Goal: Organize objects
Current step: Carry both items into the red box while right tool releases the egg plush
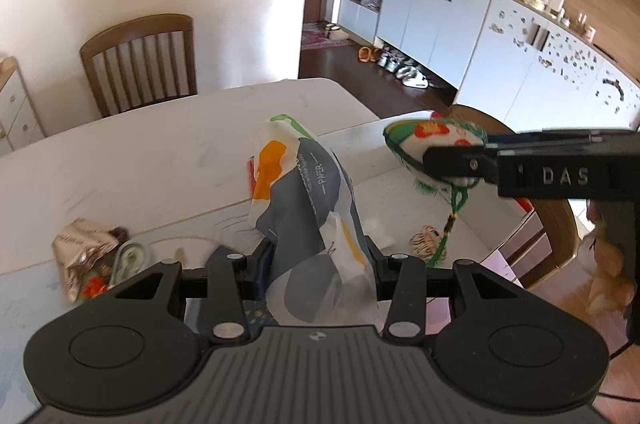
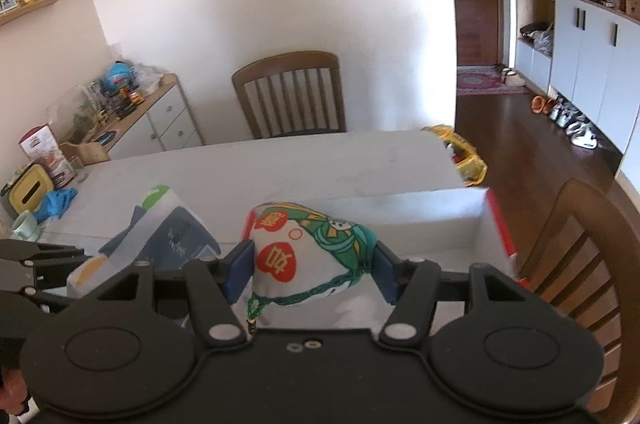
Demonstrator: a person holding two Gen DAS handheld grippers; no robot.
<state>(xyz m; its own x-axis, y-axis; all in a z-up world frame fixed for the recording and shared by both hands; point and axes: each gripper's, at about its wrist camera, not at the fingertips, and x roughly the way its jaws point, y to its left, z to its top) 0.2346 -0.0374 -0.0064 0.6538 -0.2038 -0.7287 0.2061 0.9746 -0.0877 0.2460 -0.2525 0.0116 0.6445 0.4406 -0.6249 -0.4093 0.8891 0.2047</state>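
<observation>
My left gripper point(image 1: 318, 264) is clamped on a soft tissue pack point(image 1: 308, 208), white and grey with orange patches and the word PAPER on it. The pack stands up between my blue pads, lifted clear of the table point(image 1: 120, 152), over its near edge.

My right gripper point(image 2: 312, 270) is clamped on a stuffed cloth pouch point(image 2: 304, 248), white with green trim and red patches. The pouch fills the gap between both pads; its green cord point(image 2: 256, 308) hangs down below. In the left view the same pouch point(image 1: 424, 140) sits in my right gripper point(image 1: 452, 164) out to the right, above the table's right edge, with the cord and tassel dangling.

Both things are in the air, side by side, apart from each other.

On the table near its left near edge: a crumpled foil wrapper point(image 1: 80, 248) and small bits beside it, too blurred to name. Near the right edge, under the cord, lies a small striped tiger toy point(image 1: 426, 242).

A wooden chair point(image 2: 290, 94) stands at the table's far edge, another chair point(image 2: 580, 248) at the right edge. Far left corner area holds a blue cloth point(image 2: 56, 202) and a yellow-lidded box point(image 2: 28, 192).
</observation>
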